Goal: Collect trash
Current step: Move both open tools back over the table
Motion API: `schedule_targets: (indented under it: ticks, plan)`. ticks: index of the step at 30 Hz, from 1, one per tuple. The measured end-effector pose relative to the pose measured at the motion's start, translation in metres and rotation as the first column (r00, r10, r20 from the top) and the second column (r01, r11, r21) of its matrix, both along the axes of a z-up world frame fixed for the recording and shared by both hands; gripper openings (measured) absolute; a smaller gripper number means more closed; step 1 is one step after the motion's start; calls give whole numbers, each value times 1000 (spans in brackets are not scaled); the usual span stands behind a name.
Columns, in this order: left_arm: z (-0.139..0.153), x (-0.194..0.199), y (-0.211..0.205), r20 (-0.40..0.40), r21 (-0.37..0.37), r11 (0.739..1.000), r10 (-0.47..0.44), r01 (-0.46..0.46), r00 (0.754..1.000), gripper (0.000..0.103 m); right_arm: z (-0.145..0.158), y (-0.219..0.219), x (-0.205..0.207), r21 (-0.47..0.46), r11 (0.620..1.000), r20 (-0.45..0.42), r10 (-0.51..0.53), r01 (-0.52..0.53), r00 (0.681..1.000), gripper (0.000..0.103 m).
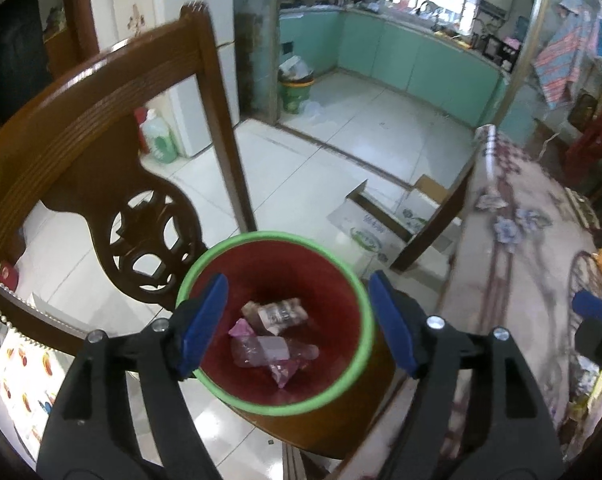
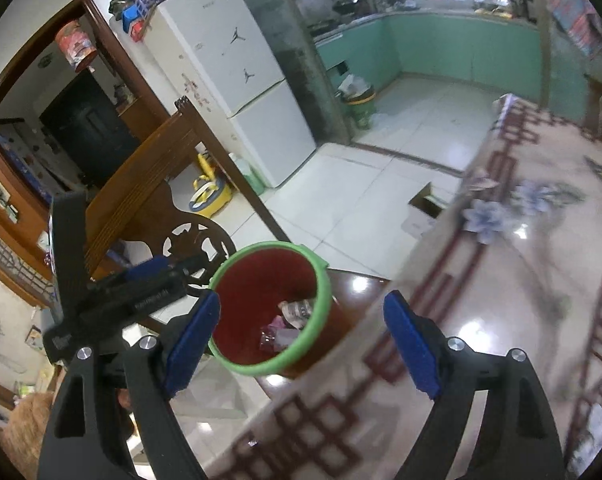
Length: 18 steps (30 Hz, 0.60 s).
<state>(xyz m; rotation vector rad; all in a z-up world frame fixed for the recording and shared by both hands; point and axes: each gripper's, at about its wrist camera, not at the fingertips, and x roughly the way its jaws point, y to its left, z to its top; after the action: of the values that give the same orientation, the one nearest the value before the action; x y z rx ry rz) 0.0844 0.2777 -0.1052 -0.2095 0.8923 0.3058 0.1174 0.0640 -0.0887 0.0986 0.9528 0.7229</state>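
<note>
Trash lies at the bottom of the small red bin with the green rim: a crumpled printed wrapper, a clear plastic piece and pink scraps. The bin appears to stand on the wooden chair seat, just beside the edge of the worktop with its floral cover.

The left tool hovers right over the bin's mouth, its blue fingers spread wide on either side of the rim and holding nothing. The right tool hangs over the worktop's edge near the bin, likewise spread wide and empty.

Judging from this, the pieces in the bin are already collected, and any further trash would have to come from the worktop, where blurred clutter shows at the far right of the left view; I cannot tell what it is.

The main risk is the bin itself: it is light and sits near the seat's edge, so a finger clipping the rim could tip it and spill the contents onto the floor. Both tools are also close together here and could knock into each other.
</note>
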Motion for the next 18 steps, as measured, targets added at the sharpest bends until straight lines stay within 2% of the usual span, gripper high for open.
schedule_targets:
  ticks: [6, 11, 15, 18]
  plan:
    - [32, -24, -32, 74, 10, 998, -62, 61, 995, 74, 19, -39, -37, 5, 999, 38, -52, 52, 998, 81]
    - [42, -36, -68, 92, -9, 988, -150, 152, 984, 74, 24, -78, -56, -25, 990, 46, -135, 136, 990, 81]
    - [40, -34, -102, 88, -22, 971, -235, 238, 968, 74, 17, -139, -73, -89, 952, 34, -291, 293, 956, 81]
    - [40, -30, -133, 88, -35, 949, -311, 315, 946, 74, 13, -197, -87, -126, 894, 30, -431, 431, 902, 81]
